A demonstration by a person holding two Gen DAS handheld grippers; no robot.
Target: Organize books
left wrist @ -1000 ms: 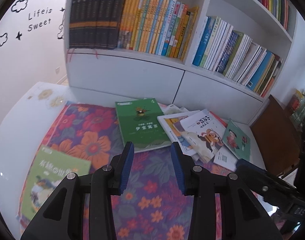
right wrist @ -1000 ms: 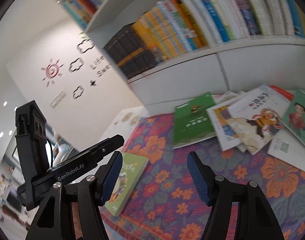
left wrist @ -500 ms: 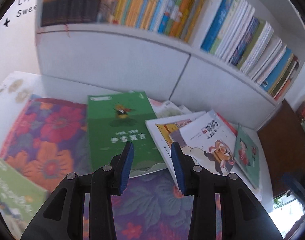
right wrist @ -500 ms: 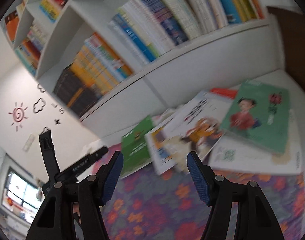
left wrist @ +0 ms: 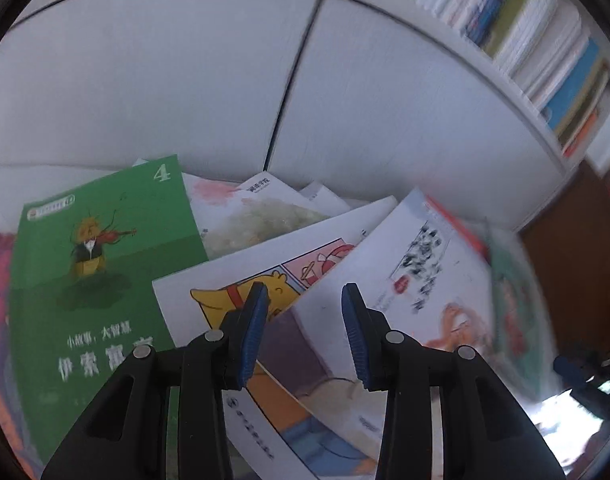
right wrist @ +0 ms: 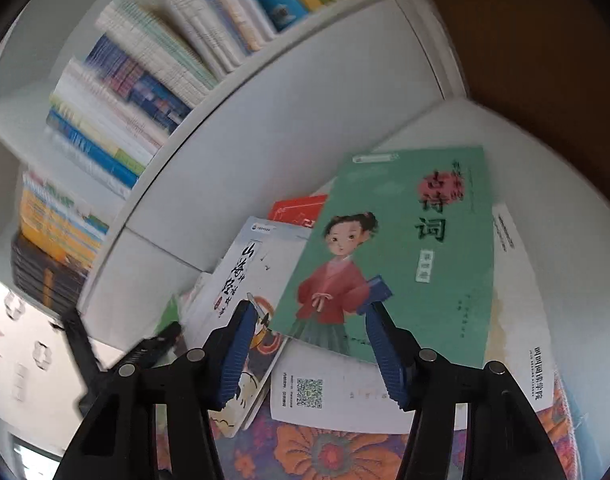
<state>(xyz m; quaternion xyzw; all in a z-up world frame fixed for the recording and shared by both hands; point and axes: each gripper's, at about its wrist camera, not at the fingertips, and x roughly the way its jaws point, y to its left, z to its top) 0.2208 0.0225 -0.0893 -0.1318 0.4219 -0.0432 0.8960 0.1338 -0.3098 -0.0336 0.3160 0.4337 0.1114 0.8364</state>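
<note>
**Q:** Left wrist view: where does the left gripper [left wrist: 303, 330] stand, and how are its jaws set?

**A:** It hangs over the overlapping pile of loose books at the back edge of the table, close under the white cabinet front [left wrist: 153, 80]. Its jaws stand narrowly parted, with nothing between the pads. Below them lies the cartoon book [left wrist: 265, 292], overlapped at its right by the white ink-title book [left wrist: 417, 280]; the green book [left wrist: 101, 272] lies flat at the left of the pile.

**Q:** And the right gripper [right wrist: 311, 346]?

**A:** Its jaws have just been closing, yet a clear gap remains and they hold nothing. They frame the near edge of the teal girl-cover book [right wrist: 401, 256], which lies on a white QR-code booklet [right wrist: 325, 392] toward the table's right back corner. The floral cloth [right wrist: 329, 452] shows at the near edge.

**Q:** How is the step best done?

**A:** Judging by the overlap, the topmost volume should go first, so nothing drags. Thin, flat covers offer little to pinch; sliding one finger under a free edge, then closing across the cover, probably serves best. Whether the pads already touch a cover I cannot tell.

**Q:** What do the containers hold?

**A:** The bookshelf [right wrist: 209, 92] compartments above the cabinet are packed with upright and leaning volumes [right wrist: 153, 64]. Spare room is hard to judge through the blur.
</note>
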